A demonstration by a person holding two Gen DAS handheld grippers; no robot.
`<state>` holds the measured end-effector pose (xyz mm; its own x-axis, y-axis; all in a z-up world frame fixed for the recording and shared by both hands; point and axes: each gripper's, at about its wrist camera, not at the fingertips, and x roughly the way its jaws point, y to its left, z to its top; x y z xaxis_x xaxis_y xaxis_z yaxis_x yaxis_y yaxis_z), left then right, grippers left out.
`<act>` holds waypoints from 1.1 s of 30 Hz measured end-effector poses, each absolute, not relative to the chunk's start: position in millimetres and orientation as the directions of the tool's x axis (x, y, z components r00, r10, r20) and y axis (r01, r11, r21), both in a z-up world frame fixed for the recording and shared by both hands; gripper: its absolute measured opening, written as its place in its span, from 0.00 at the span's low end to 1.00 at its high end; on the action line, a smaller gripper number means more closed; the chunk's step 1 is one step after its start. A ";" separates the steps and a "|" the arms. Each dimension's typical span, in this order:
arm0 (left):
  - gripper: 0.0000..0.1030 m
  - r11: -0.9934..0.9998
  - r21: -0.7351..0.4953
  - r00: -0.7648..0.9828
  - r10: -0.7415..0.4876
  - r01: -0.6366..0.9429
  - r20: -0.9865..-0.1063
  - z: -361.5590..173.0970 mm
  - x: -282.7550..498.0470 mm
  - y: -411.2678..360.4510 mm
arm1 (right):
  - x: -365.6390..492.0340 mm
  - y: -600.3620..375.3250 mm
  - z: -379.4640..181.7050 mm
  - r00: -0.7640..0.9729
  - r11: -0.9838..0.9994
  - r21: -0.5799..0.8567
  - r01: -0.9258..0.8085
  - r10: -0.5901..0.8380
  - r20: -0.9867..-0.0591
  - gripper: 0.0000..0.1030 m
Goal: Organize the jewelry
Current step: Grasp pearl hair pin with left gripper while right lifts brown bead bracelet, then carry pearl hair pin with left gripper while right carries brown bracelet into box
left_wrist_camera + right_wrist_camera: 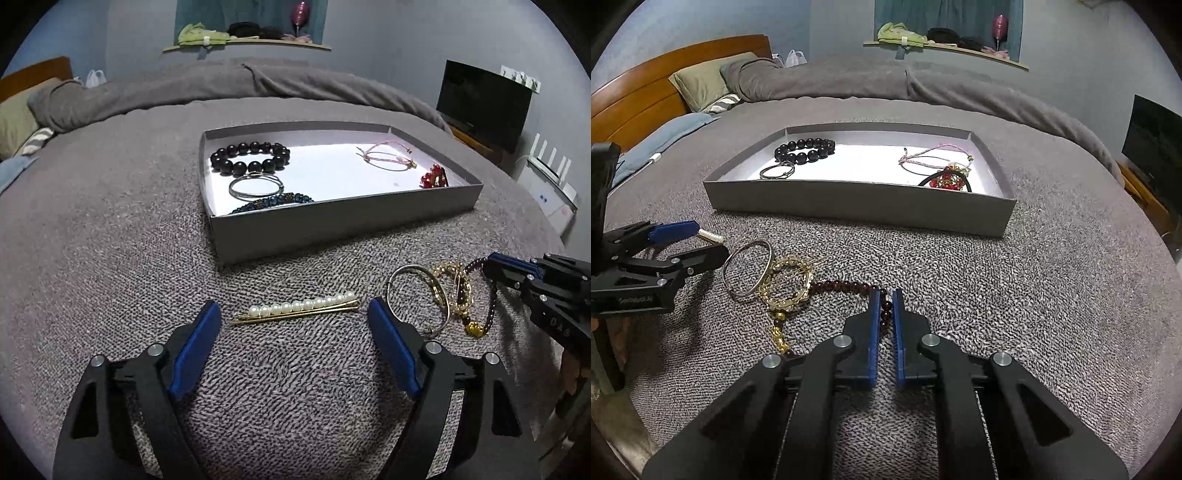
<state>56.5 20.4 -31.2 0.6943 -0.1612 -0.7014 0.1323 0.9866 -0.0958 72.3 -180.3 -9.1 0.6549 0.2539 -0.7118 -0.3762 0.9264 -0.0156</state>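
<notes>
1. The right hand-held gripper [886,295] had its jaws drawn together on the dark red bead bracelet [849,286], pinching the strand at its near right end; the pads looked clamped on one or two beads only.

2. The left hand-held gripper [291,314] stood with jaws apart and held nothing. The pearl hairpin [299,306] lay flat on the bed cover just beyond its tips, between the two pads.

3. Risk, right side: the bead bracelet lay tangled with the gold chain bracelet [788,284] and touched the silver bangle [748,267] just to the left. Lifting would probably drag these along, or the beads could slip from so narrow a pinch.

4. Risk, left side: the hairpin was thin and lay low in the knitted grey bed cover [1034,295]. Closing could skid it aside or snag the cover.

5. The two grippers worked near each other beside the same pile; a collision was possible.

6. The grey tray [369,221] sat farther off on the bed. It held a black bead bracelet [249,157], a silver ring bangle [255,186], a blue beaded piece [273,201], a pink cord bracelet [386,157] and a red beaded item [432,179]. Its middle remained free.
</notes>
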 end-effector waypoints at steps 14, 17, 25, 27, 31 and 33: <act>0.68 0.977 -0.152 0.737 -0.215 0.152 -0.641 -12.5 41.5 28.6 | 65.9 -185.4 5.1 0.689 0.925 0.004 -0.379 0.285 -0.667 0.06; 0.68 0.980 -0.118 0.760 -0.197 0.159 -0.619 -5.3 38.0 25.5 | 63.5 -188.3 13.3 0.708 0.925 0.011 -0.380 0.298 -0.640 0.06; 0.68 0.980 -0.021 0.811 -0.177 0.199 -0.557 16.8 32.2 13.4 | 54.7 -190.1 40.1 0.767 0.930 -0.006 -0.368 0.299 -0.568 0.06; 0.68 0.976 -0.016 0.811 -0.188 0.216 -0.554 21.6 33.3 11.3 | 54.5 -188.4 46.3 0.778 0.932 -0.018 -0.363 0.293 -0.555 0.06; 0.68 0.973 -0.005 0.815 -0.197 0.232 -0.546 32.9 44.4 7.2 | 63.4 -185.7 61.9 0.797 0.935 -0.025 -0.353 0.287 -0.531 0.06; 0.68 0.971 0.007 0.818 -0.196 0.238 -0.541 40.5 55.2 6.0 | 69.5 -184.0 72.7 0.811 0.937 -0.030 -0.348 0.285 -0.511 0.06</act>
<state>55.2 6.0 40.5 0.8178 -0.1962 -0.5410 0.2380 0.9712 0.0075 69.5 -184.0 72.7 0.8111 0.2848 -0.5109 -0.3478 0.9371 -0.0298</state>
